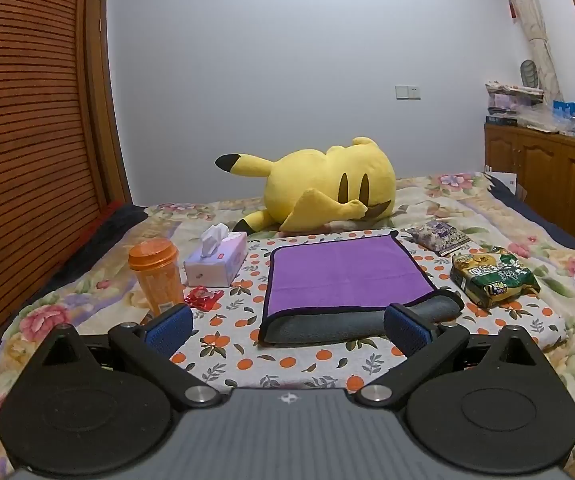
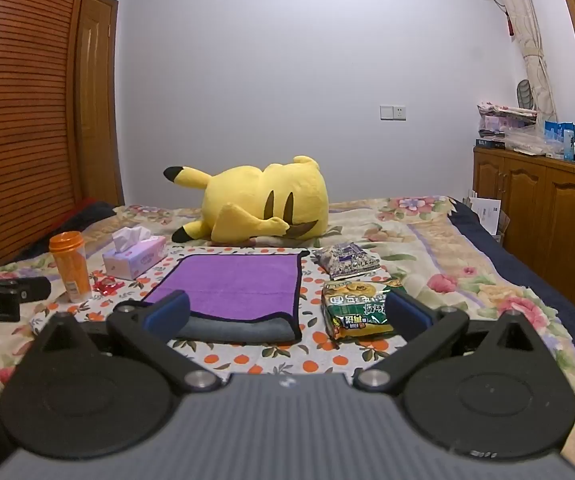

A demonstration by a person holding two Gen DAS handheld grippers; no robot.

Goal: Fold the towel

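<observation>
On the bed (image 1: 487,208), atop an orange-print cloth (image 1: 287,360), the purple towel (image 1: 343,272) lies folded, its grey underside showing along the near edge. The left hand-held gripper (image 1: 287,330) and the right hand-held gripper (image 2: 287,312) both hang above the cloth with fingers spread, pinching nothing. An orange cup (image 1: 157,276) and tissue box (image 1: 217,260) stand left of the towel, a snack bag (image 1: 491,276) right, a yellow plush (image 1: 319,184) behind.

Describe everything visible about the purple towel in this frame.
The purple towel is a plush, microfibre-looking cloth with a purple face, grey underside and dark edging. It lies flat on the orange-print cloth, already folded once: the near edge shows a rolled grey fold. Crease lines cross its top. Both tongs, left and right, are open and appear clear of it.
</observation>
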